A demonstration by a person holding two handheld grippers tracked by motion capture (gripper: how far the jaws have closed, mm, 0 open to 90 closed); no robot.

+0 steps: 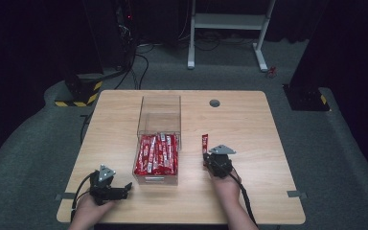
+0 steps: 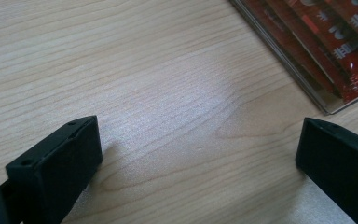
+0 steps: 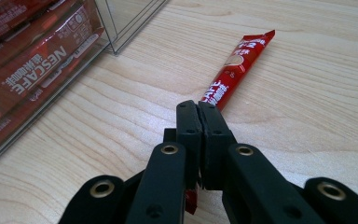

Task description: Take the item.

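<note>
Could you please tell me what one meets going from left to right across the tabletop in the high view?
Left black claw with open jaws → clear plastic box holding red coffee stick sachets → single red coffee stick sachet, gripped by the right black claw.

Wooden table [image 1: 249, 124], white stand [image 1: 230, 21]

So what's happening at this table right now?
A person works with two handheld grippers. The right gripper is shut on a red coffee stick sachet, holding it just right of a clear box half filled with the same sachets. The left gripper rests open over the bare table, near the box's front corner.
</note>
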